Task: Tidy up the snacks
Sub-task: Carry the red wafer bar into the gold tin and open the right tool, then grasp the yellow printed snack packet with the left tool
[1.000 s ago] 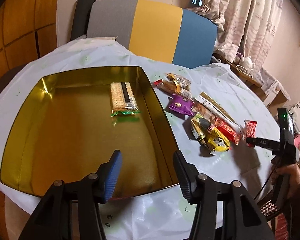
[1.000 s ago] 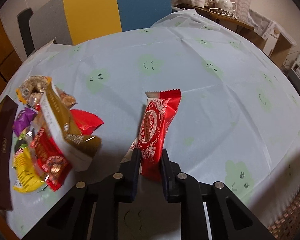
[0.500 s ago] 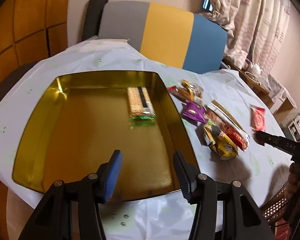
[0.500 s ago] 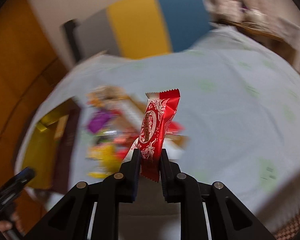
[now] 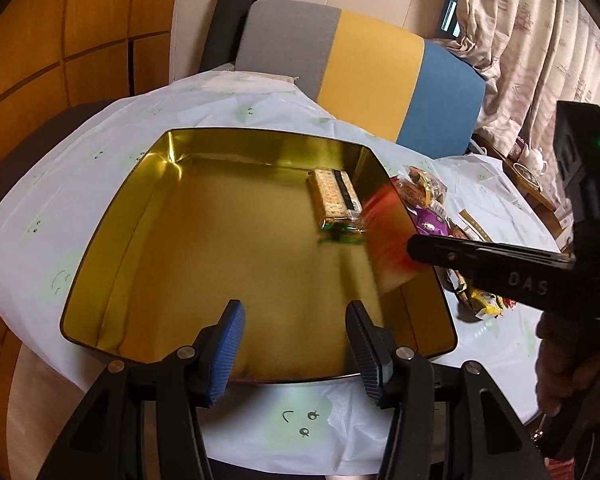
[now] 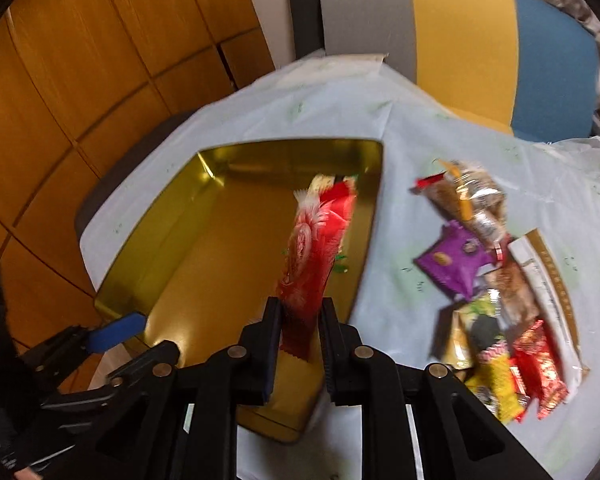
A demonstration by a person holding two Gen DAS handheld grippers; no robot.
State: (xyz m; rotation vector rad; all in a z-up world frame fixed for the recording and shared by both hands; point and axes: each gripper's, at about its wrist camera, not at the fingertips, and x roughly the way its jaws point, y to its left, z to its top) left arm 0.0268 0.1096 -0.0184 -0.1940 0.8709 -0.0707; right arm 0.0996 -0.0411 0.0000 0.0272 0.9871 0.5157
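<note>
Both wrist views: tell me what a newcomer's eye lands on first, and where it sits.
First, the big gold tin open on the white tablecloth, holding just one cracker pack near its far right wall. Next, the red wrapper pinched upright in the right gripper above the tin's right side. Then the bright snack pile on the cloth, right of the tin.
</note>
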